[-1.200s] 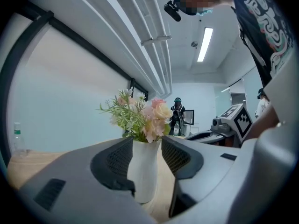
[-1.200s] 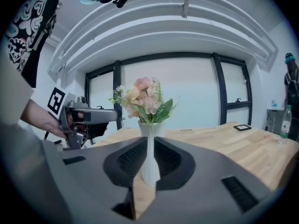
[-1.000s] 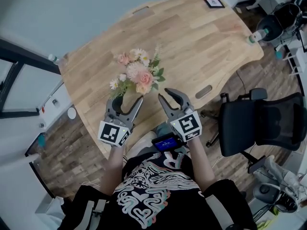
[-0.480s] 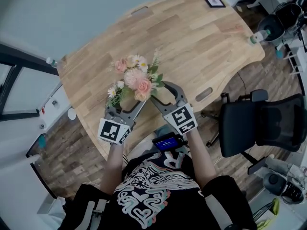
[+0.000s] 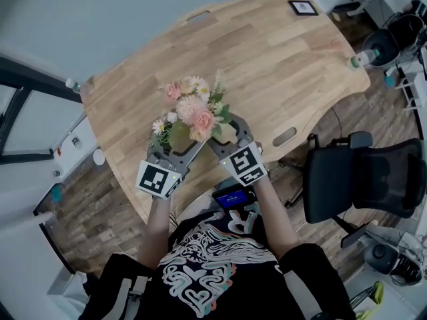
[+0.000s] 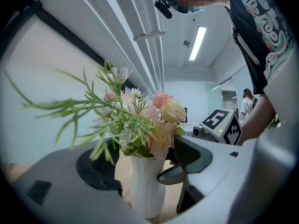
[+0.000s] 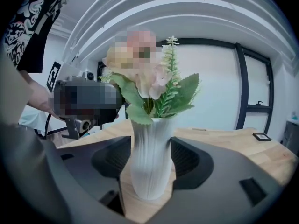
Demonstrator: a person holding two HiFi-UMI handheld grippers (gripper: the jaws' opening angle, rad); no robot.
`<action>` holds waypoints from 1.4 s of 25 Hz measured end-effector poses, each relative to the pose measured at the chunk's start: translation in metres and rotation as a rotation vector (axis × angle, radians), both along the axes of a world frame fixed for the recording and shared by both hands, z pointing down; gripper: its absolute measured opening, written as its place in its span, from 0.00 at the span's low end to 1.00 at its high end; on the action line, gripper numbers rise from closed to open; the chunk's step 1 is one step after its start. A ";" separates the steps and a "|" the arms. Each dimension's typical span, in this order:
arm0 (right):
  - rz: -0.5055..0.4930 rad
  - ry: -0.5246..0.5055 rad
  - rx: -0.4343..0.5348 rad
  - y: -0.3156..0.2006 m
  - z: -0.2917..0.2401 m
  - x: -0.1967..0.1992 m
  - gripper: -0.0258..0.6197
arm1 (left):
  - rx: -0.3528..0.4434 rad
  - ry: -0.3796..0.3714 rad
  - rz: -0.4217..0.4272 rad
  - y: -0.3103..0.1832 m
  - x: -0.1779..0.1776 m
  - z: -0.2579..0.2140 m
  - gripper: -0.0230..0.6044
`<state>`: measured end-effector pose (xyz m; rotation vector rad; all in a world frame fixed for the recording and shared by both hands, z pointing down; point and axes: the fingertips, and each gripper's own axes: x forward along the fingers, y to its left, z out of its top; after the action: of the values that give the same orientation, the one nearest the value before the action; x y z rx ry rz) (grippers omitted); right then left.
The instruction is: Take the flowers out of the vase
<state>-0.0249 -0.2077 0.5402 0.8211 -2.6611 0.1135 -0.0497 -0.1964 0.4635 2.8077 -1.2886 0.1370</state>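
A bouquet of pink and white flowers [image 5: 190, 109] stands in a white ribbed vase [image 7: 150, 162] near the front edge of the wooden table [image 5: 280, 59]. From above, the blooms hide most of the vase. My left gripper [image 5: 177, 145] reaches in from the front left, open wide, with the vase [image 6: 145, 185] between its jaws and a gap on both sides. My right gripper [image 5: 223, 133] comes in from the front right, also open. Its two pads flank the vase body closely, and I cannot see them pressing on it. The flowers [image 7: 149, 87] rise above the jaws.
A black office chair [image 5: 363, 179] stands at the table's right side. A small framed picture [image 5: 303, 7] lies at the far edge and a bottle [image 5: 360, 59] at the right corner. A lit phone [image 5: 230, 197] hangs on the person's chest.
The right gripper has swung left and forward, and its jaws have widened around the vase. The left gripper's jaws have opened wider and it has edged forward around the vase.
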 end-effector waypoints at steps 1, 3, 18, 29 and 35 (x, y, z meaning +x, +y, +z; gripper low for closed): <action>0.007 -0.007 -0.001 -0.002 -0.001 0.000 0.41 | 0.004 0.000 0.004 -0.001 0.000 -0.001 0.58; 0.018 -0.024 -0.012 -0.005 -0.002 0.000 0.42 | 0.004 0.010 0.007 -0.002 -0.002 -0.002 0.58; -0.032 0.026 0.001 -0.005 0.013 -0.027 0.49 | 0.011 -0.032 0.033 -0.014 -0.001 0.006 0.58; -0.011 0.025 -0.006 -0.003 0.013 -0.024 0.49 | -0.024 -0.030 0.021 -0.006 -0.002 0.008 0.14; 0.003 0.033 -0.002 -0.007 0.013 -0.021 0.49 | -0.021 0.012 0.014 -0.008 -0.004 0.000 0.11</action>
<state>-0.0462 -0.2146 0.5529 0.8193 -2.6289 0.1031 -0.0534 -0.2044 0.4635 2.7960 -1.2579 0.1327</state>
